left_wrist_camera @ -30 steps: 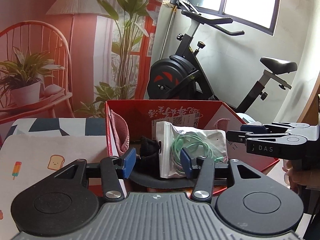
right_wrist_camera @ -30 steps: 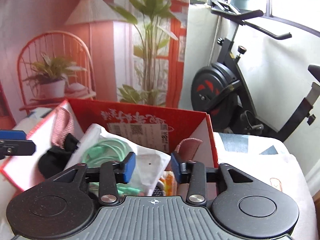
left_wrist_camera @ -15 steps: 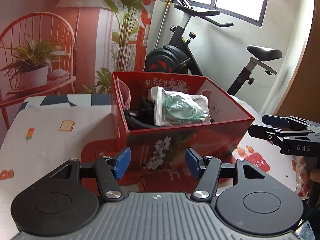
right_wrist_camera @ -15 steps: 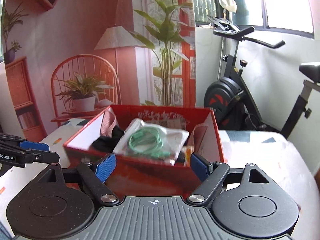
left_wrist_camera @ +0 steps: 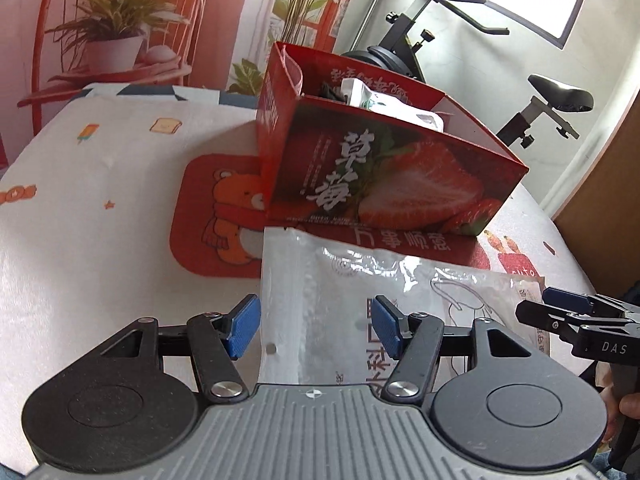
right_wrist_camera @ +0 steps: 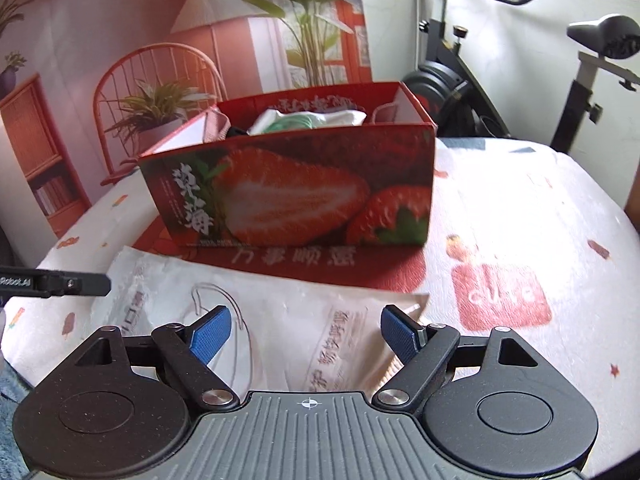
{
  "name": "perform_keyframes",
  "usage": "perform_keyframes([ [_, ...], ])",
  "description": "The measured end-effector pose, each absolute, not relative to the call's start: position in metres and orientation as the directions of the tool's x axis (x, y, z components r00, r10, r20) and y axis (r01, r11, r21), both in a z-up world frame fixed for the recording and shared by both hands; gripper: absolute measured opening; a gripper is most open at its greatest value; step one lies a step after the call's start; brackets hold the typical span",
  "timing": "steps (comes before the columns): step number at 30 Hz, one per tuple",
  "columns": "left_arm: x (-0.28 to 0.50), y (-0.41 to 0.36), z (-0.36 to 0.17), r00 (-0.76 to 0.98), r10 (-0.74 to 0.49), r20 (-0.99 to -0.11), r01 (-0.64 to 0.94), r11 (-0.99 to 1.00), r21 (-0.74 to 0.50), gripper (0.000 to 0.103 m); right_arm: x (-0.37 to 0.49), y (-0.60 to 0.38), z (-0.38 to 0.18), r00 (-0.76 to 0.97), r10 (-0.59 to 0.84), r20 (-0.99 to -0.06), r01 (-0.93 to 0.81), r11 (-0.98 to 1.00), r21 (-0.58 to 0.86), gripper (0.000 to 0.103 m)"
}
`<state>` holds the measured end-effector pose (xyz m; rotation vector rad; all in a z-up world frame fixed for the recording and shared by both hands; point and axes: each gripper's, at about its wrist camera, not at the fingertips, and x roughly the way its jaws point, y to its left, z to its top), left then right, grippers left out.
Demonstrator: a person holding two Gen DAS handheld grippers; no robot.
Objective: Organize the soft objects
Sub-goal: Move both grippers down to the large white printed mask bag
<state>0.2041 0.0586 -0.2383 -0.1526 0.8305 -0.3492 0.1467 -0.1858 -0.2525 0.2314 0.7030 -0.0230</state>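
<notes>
A red strawberry-print box (left_wrist_camera: 384, 176) (right_wrist_camera: 296, 196) stands on the table with a bag of green cable (left_wrist_camera: 372, 100) (right_wrist_camera: 308, 120), a pink cloth (right_wrist_camera: 216, 128) and something black inside. In front of it a clear plastic packet (left_wrist_camera: 340, 280) (right_wrist_camera: 304, 308) with printed text lies flat. My left gripper (left_wrist_camera: 316, 326) hovers open over the packet's left part, pads off it. My right gripper (right_wrist_camera: 306, 332) hovers open over its right part. Each gripper shows at the edge of the other's view: right gripper (left_wrist_camera: 560, 308), left gripper (right_wrist_camera: 80, 282).
A red bear-print mat (left_wrist_camera: 216, 216) lies under the box on a white patterned tablecloth (left_wrist_camera: 100, 200). An exercise bike (left_wrist_camera: 440, 20) stands behind the table. A brown wooden panel (left_wrist_camera: 600, 200) rises at the right. Part of a hand (left_wrist_camera: 630, 404) shows at the right edge.
Both grippers have drawn back from above the box and sunk toward the table's near side. Their jaws stand wider. The clear packet has come into view beneath them.
</notes>
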Motion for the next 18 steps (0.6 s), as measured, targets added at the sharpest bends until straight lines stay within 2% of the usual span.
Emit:
perform_keyframes([
  [6,0.196,0.062,-0.251,0.615,-0.356,-0.704,0.218,0.934,-0.282,0.066,0.143,-0.194,-0.264,0.751,-0.004,-0.661,0.193,0.958,0.214,0.082],
  [11,0.195,0.062,-0.257,0.603,-0.36,-0.712,0.203,0.932,-0.299,0.066,0.141,-0.197,-0.277,0.751,0.079,-0.656,0.185,0.928,0.324,0.079],
  [18,0.194,0.058,-0.261,0.589,-0.377,-0.715,0.21,0.925,-0.315,0.066,0.146,-0.192,-0.282,0.753,0.112,-0.649,0.155,0.928,0.34,0.081],
])
